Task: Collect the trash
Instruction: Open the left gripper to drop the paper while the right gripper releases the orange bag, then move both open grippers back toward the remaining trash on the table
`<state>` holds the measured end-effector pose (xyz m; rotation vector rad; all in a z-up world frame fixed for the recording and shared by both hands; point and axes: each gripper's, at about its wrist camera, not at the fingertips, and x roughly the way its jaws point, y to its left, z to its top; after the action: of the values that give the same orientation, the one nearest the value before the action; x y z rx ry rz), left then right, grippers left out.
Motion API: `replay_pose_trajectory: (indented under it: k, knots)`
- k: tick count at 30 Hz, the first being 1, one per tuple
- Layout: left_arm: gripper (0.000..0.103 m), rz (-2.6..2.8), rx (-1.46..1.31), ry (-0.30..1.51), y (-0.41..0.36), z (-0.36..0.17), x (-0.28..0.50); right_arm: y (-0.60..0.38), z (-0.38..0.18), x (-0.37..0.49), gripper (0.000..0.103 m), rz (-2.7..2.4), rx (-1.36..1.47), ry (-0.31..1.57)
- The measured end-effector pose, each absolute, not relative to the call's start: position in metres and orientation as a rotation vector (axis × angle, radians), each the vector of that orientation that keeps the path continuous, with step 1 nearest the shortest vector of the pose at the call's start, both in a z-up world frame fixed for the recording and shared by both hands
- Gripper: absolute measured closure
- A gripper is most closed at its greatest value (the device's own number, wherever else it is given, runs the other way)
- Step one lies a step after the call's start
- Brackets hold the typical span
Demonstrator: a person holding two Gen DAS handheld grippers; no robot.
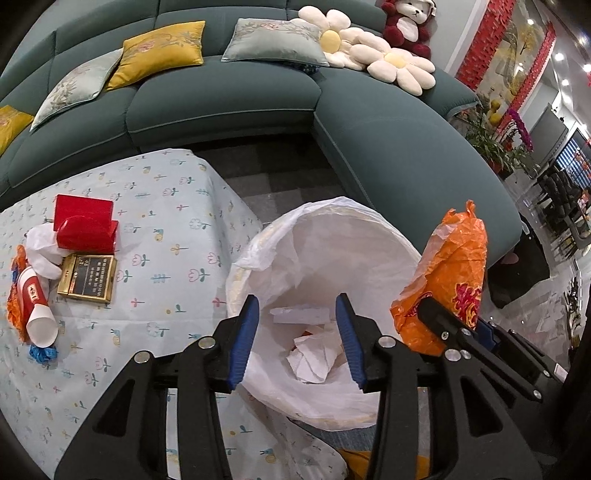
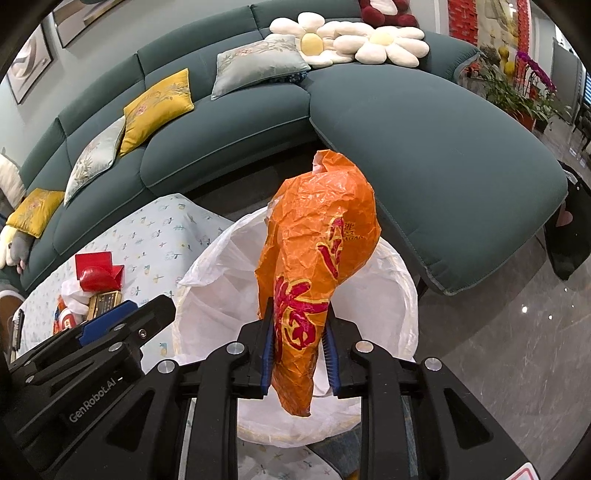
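Note:
A bin with a white liner (image 1: 332, 236) stands beside the table, with crumpled white paper (image 1: 314, 354) inside. My left gripper (image 1: 297, 301) hangs over its mouth, open, with nothing between the blue pads. My right gripper (image 2: 299, 310) is shut on a crinkled orange plastic bag (image 2: 317, 236) with red print. It holds the bag upright over the bin's rim (image 2: 402, 291). In the left wrist view that orange bag (image 1: 454, 266) is at the right. On the floral tablecloth (image 1: 166, 221) lie a red-and-white paper cup (image 1: 37, 310), a white plastic bag (image 1: 42, 247), a red box (image 1: 86, 225) and a gold box (image 1: 88, 275).
A teal corner sofa (image 1: 229, 99) with yellow and grey cushions, flower pillows (image 1: 369, 51) and a plush bear (image 1: 406, 26) curves behind the table and bin. Dark carpet (image 1: 280, 177) lies between them. A glossy tile floor (image 2: 517, 350) and potted plants (image 2: 517, 92) are to the right.

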<state>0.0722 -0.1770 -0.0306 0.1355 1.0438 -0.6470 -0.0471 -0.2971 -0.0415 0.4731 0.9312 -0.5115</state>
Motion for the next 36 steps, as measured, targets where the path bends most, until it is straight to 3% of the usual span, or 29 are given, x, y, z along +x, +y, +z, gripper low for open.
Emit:
replay_pose_trajectory:
  k: [2,6,12,36]
  knots:
    - [0.056,-0.636,0.132,1.038,-0.173,-0.030,0.073,-0.296,-0.040,-0.045,0.078,-0.508,0.467,0.932]
    - [0.051,-0.610,0.127,1.034,-0.164,-0.030,0.077,-0.293,-0.039,-0.041,0.060,-0.511,0.450,0.931]
    - [0.045,-0.569,0.107,1.035,-0.147,-0.029,0.085,-0.286,-0.035,-0.034,0.045,-0.528,0.414,0.931]
    - [0.039,-0.391,-0.008,1.063,-0.045,-0.033,0.120,-0.218,-0.013,0.008,0.041,-0.428,0.345,0.934]
